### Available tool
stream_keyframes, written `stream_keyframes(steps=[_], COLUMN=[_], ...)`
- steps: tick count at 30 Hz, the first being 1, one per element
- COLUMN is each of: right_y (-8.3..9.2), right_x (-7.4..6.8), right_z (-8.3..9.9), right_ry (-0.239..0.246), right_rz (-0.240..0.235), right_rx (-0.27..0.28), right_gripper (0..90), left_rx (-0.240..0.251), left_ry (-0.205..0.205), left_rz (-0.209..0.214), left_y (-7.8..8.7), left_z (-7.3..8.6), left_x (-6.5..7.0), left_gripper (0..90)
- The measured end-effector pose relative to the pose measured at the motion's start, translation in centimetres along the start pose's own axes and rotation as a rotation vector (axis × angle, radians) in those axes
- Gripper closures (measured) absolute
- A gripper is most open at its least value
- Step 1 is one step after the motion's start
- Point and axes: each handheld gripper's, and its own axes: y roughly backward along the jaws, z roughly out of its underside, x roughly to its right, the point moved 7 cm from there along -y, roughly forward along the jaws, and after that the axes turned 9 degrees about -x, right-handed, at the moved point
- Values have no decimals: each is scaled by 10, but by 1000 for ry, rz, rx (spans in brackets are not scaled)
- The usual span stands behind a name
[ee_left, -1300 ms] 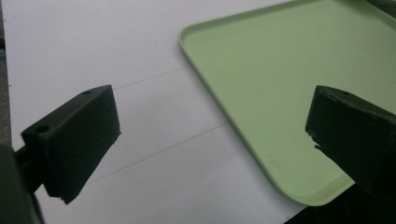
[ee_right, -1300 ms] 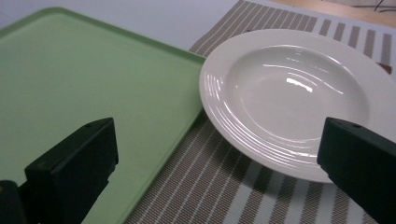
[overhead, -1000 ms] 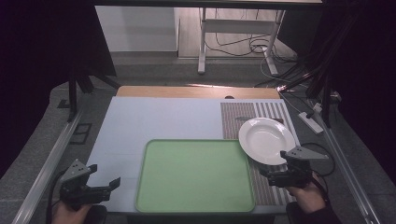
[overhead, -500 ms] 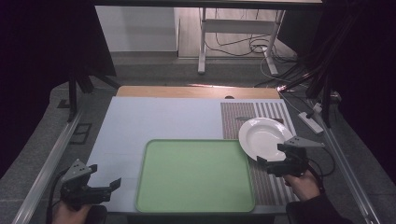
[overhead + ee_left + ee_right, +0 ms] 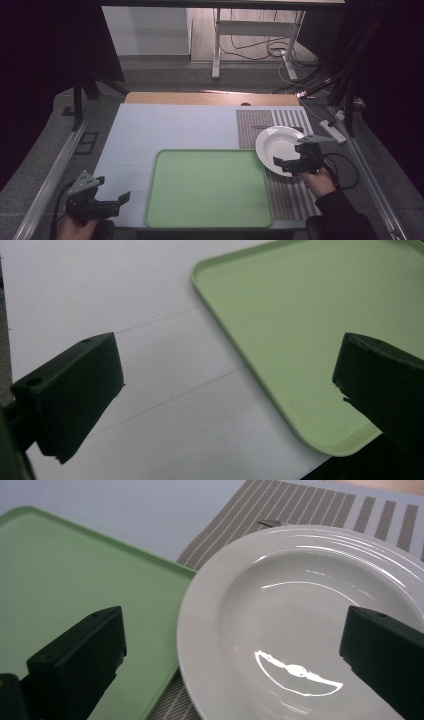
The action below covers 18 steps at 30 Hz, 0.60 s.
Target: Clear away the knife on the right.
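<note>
So there's a pale green tray [image 5: 208,187] sitting flat near the front of the counter [image 5: 170,130], nothing in it. Just to its right is a white plate [image 5: 279,148] resting on a striped brown placemat [image 5: 280,122], and the plate's left rim comes right up to the tray's upper right corner, in the right gripper view it looks like it slightly overlaps the tray edge.

The right gripper [image 5: 295,162] is at the plate's near right rim, jaws spread wide. In its own view the plate [image 5: 310,625] sits between the two jaws, one jaw over the tray [image 5: 75,575] and the other over the plate's right side. Can't tell if either jaw actually touches the plate.

The left gripper [image 5: 107,202] is down at the front left corner of the counter, just left of the tray, jaws also wide apart with nothing between them. Its view shows the tray's rounded corner [image 5: 310,325] and the plain white counter top [image 5: 125,300]
</note>
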Motion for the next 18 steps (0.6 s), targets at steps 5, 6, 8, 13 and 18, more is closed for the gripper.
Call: stream_keyframes(steps=[5, 6, 8, 13, 18], right_y=[-8, -10, -14, -21, -29], right_x=[13, 16, 21, 29, 40], right_z=[-5, -6, -8, -14, -19], right_ry=[-15, -20, -32, -31, -32], right_rz=[30, 32, 32, 52, 87], right_rx=[-19, -25, -36, -48, -75], right_gripper=[0, 0, 0, 0, 0], left_rx=[0, 0, 0, 2, 4], left_ry=[-4, -5, -7, -9, -5], left_rz=[-6, -7, -9, -8, -5], left_y=[0, 0, 0, 0, 1], left_z=[0, 0, 0, 0, 0], left_x=[1, 1, 1, 1, 0], left_gripper=[0, 0, 0, 0, 0])
